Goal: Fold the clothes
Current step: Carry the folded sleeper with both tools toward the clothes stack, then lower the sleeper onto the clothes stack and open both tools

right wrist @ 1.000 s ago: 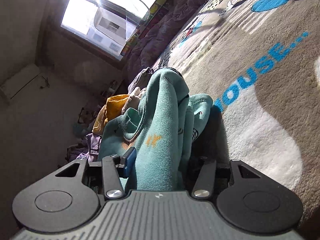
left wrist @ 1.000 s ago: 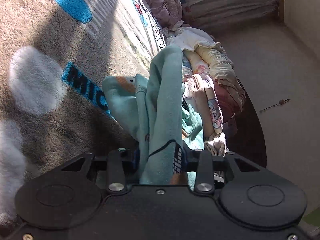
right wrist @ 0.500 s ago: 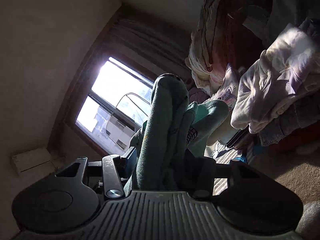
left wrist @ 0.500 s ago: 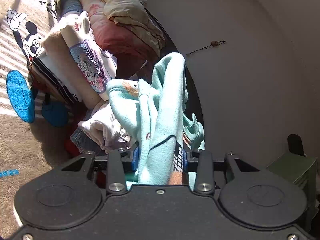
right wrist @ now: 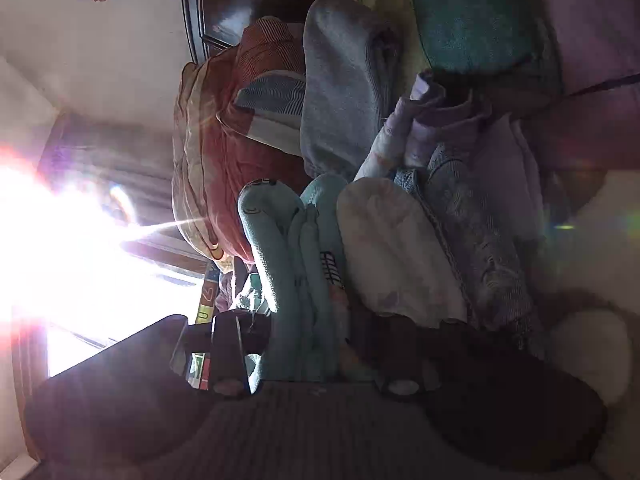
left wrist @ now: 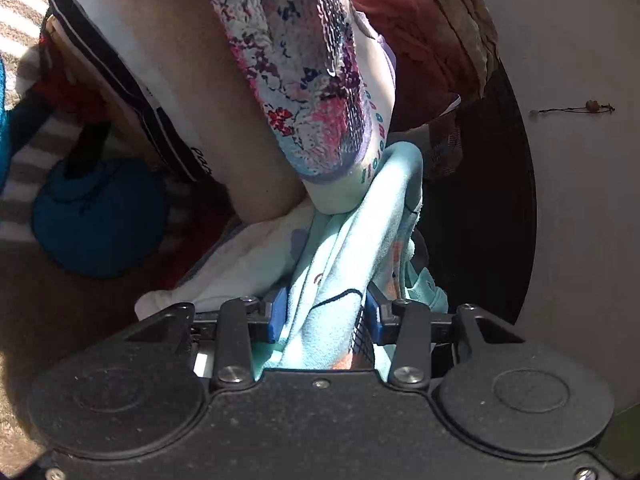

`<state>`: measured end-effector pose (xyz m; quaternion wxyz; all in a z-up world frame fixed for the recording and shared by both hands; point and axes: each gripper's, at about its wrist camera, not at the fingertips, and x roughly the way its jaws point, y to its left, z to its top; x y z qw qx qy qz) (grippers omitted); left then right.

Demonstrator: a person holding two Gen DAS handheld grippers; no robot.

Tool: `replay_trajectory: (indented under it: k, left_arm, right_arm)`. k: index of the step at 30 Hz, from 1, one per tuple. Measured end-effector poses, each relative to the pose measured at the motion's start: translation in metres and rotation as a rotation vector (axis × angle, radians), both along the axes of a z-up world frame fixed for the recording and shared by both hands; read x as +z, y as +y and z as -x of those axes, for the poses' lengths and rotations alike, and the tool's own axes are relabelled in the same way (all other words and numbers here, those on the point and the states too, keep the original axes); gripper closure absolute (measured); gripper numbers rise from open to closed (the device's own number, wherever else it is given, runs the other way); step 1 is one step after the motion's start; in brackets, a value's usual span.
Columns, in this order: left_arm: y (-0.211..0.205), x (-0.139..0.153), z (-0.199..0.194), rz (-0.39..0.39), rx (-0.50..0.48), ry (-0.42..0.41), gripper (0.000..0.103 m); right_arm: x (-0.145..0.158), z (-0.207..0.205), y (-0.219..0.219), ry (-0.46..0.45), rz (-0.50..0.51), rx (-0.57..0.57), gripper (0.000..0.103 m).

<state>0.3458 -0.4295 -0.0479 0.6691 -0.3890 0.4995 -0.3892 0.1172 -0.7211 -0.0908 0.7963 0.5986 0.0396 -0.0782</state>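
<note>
I see the folded teal garment (left wrist: 344, 240) pinched in my left gripper (left wrist: 326, 312), whose jaws have just been opening slightly, and in my right gripper (right wrist: 308, 344), just closing on it. It presses against the clothes stack (left wrist: 304, 92). Window glare (right wrist: 60, 240) hides the right gripper's left finger.

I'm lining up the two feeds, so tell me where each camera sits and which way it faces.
Left wrist: on the left gripper, looking along its fingers into stacked clothes; only that gripper shows, its jaws just opening around the folded teal garment.
Right wrist: on the right gripper, facing piled clothes and a glaring window; only that gripper shows, its jaws just closing on the garment.
Shared: the teal garment.
</note>
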Motion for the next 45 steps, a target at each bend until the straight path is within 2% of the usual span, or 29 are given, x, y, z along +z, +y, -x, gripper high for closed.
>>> replay_trajectory:
  k: [3, 4, 7, 9, 11, 14, 15, 17, 18, 19, 21, 24, 29, 32, 37, 40, 45]
  left_arm:
    - [-0.002, 0.010, 0.003, -0.009, 0.001, -0.021, 0.058]
    - [-0.001, 0.015, 0.006, -0.008, -0.003, -0.041, 0.049]
    - [0.006, 0.037, 0.017, -0.028, -0.006, -0.158, 0.035]
    - [0.012, 0.047, 0.027, -0.053, -0.004, -0.226, 0.029]
    - [0.019, 0.056, 0.040, -0.096, -0.011, -0.302, 0.028]
    - [0.033, 0.065, 0.068, -0.169, -0.004, -0.415, 0.025]
    - [0.033, 0.067, 0.076, -0.198, 0.003, -0.452, 0.021]
    - [0.035, 0.072, 0.097, -0.250, 0.002, -0.531, 0.015]
    - [0.039, 0.075, 0.106, -0.270, -0.007, -0.569, 0.010]
    - [0.044, 0.078, 0.116, -0.292, -0.019, -0.605, 0.005]
    - [0.051, 0.085, 0.135, -0.334, -0.039, -0.679, 0.001]
    - [0.061, 0.098, 0.167, -0.434, -0.051, -0.787, 0.001]
    - [0.073, 0.111, 0.202, -0.589, -0.018, -0.906, 0.000]
    - [0.086, 0.116, 0.210, -0.568, -0.025, -0.903, 0.000]
    - [0.105, 0.128, 0.229, -0.510, -0.006, -0.907, 0.000]
    - [0.107, 0.134, 0.240, -0.496, -0.018, -0.929, 0.000]
    - [0.111, 0.142, 0.255, -0.481, -0.025, -0.969, 0.000]
  right_arm:
    - [0.007, -0.002, 0.000, 0.017, 0.037, -0.011, 0.067]
    - [0.008, -0.001, 0.000, 0.015, 0.036, -0.017, 0.066]
    - [0.023, 0.016, 0.010, 0.027, 0.103, -0.040, 0.059]
    - [0.037, 0.033, 0.015, 0.027, 0.169, -0.067, 0.050]
    - [0.051, 0.053, 0.022, 0.029, 0.230, -0.091, 0.038]
    - [0.072, 0.077, 0.038, 0.074, 0.352, -0.106, 0.030]
    - [0.080, 0.086, 0.045, 0.098, 0.399, -0.107, 0.027]
    - [0.090, 0.098, 0.059, 0.134, 0.448, -0.109, 0.005]
    - [0.096, 0.103, 0.068, 0.152, 0.473, -0.099, 0.001]
    - [0.101, 0.109, 0.077, 0.171, 0.498, -0.088, 0.001]
    - [0.112, 0.115, 0.095, 0.220, 0.552, -0.073, 0.001]
    - [0.127, 0.118, 0.120, 0.304, 0.612, -0.045, 0.001]
    - [0.146, 0.139, 0.158, 0.335, 0.674, -0.067, 0.001]
    - [0.155, 0.151, 0.176, 0.374, 0.719, -0.099, 0.001]
    - [0.164, 0.158, 0.191, 0.458, 0.750, -0.090, 0.001]
    - [0.170, 0.161, 0.200, 0.511, 0.785, -0.099, 0.001]
    - [0.178, 0.169, 0.215, 0.542, 0.837, -0.111, 0.001]
